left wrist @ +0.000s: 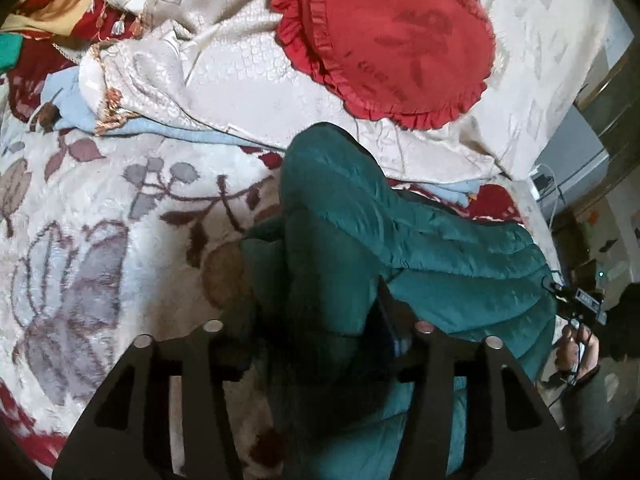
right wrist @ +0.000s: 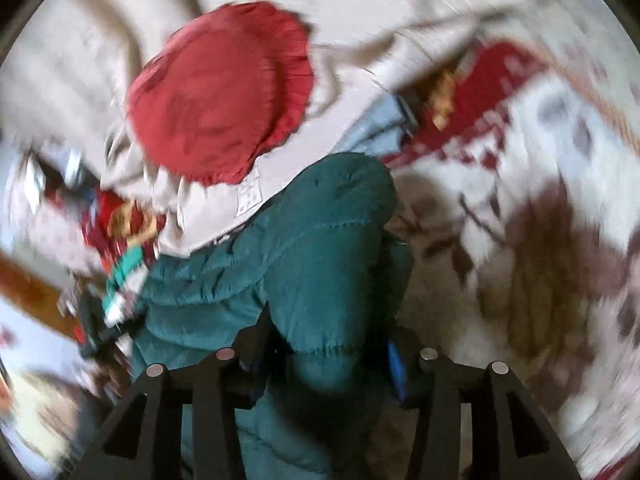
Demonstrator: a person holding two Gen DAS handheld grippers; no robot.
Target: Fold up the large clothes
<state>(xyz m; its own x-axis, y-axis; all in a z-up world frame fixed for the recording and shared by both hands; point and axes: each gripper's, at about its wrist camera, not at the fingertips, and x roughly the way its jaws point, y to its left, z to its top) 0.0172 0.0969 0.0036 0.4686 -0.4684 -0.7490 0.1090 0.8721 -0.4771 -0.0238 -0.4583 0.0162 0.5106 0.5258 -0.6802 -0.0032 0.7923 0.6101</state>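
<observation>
A dark teal quilted puffer jacket (left wrist: 360,216) hangs bunched above a floral blanket (left wrist: 80,208) on a bed. My left gripper (left wrist: 316,292) is shut on a thick fold of it, the fabric filling the gap between the fingers. In the right wrist view, which is motion-blurred, my right gripper (right wrist: 326,344) is shut on another fold of the same jacket (right wrist: 320,240). The right gripper (left wrist: 580,304) and the hand holding it also show at the right edge of the left wrist view.
A red ruffled round cushion (left wrist: 392,40) lies on a cream bedspread (left wrist: 240,72) beyond the jacket; it also shows in the right wrist view (right wrist: 224,92). Light blue cloth (left wrist: 160,128) and red patterned fabric (left wrist: 36,68) are piled at the left. The bed edge and room floor (left wrist: 580,208) are at right.
</observation>
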